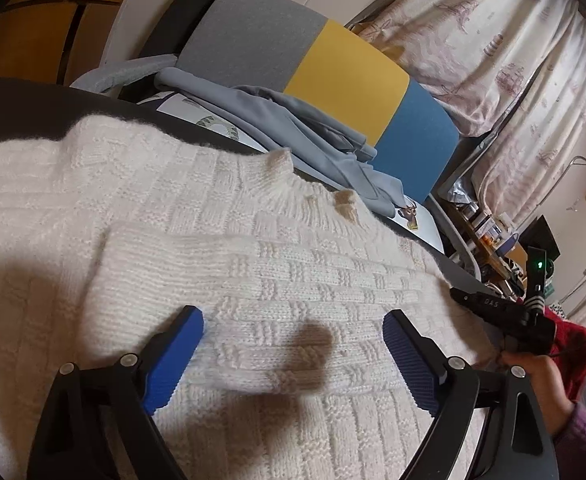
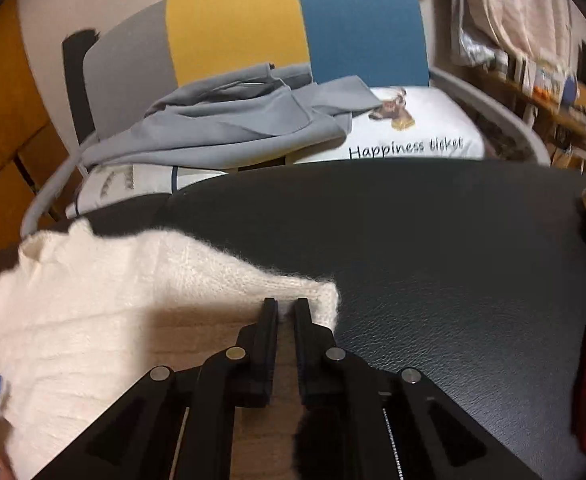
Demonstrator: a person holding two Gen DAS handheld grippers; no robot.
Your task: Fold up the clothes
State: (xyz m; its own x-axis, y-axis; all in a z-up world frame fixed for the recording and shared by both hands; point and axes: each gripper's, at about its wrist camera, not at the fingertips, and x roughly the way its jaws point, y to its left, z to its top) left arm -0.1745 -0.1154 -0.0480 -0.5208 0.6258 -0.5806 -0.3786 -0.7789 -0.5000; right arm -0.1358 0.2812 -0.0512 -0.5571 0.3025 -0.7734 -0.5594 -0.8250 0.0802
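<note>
Blue-padded fingers (image 1: 181, 354) of the left gripper (image 1: 293, 356) are hovering spread wide over the white knit sweater (image 1: 221, 240), which is lying across the dark table (image 2: 433, 260). At the sweater's 3 o'clock edge, the right gripper (image 2: 285, 312) is pinching a corner. Beyond, at 12 o'clock, a grey garment (image 2: 233, 124) is draping over a printed cushion (image 2: 421, 136) on the tricolour chair (image 2: 237, 20).

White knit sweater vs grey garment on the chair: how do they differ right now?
The white chunky-knit sweater lies spread on the dark leather surface; the smooth grey garment sits crumpled on the chair's printed cushion. The right gripper pinches the sweater's edge; nothing holds the grey one. Both are unfolded.
</note>
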